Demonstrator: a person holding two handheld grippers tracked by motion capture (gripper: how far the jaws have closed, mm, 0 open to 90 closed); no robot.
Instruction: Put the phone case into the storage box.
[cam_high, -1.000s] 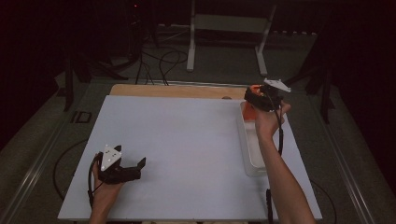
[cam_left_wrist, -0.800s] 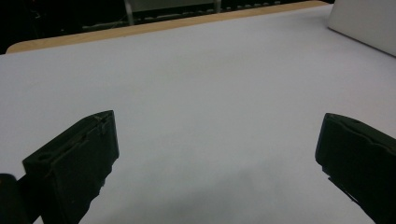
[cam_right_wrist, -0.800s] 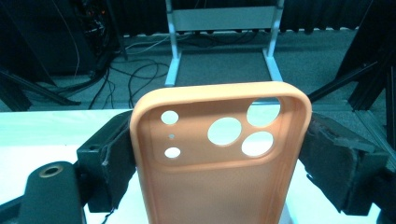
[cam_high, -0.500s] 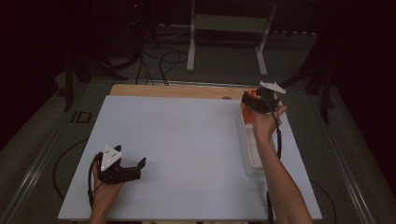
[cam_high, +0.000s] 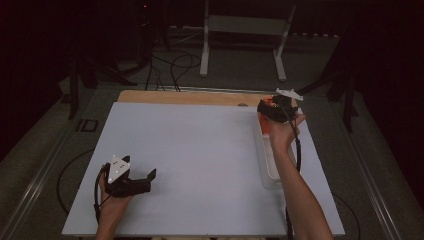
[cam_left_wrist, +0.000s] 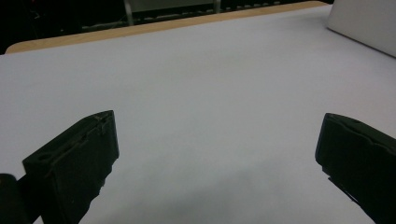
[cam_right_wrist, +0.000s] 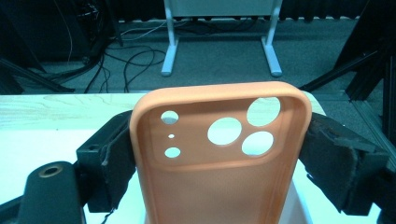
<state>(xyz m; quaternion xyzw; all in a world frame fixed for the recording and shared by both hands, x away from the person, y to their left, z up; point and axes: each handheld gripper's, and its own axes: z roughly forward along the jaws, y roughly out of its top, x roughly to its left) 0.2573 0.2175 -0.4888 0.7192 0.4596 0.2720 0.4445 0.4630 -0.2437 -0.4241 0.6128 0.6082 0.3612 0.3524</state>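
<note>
Orange silicone phone case (cam_right_wrist: 219, 158), clamped by its side edges in right gripper (cam_high: 274, 109) jaws, upper right of frame above clear tray (cam_high: 268, 167), presumably mid-transfer; left gripper (cam_high: 131, 181) idle, jaws spread, lower-left bench (cam_high: 200, 150).

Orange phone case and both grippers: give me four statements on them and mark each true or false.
1. The right gripper is shut on the orange phone case. True.
2. The left gripper grips a white block. False: its jaws stand wide apart with nothing between them.
3. The case's camera cutouts show in the right gripper view. True.
4. The right gripper rests on the table's near-left corner. False: it is raised over the clear tray at the far right.
</note>
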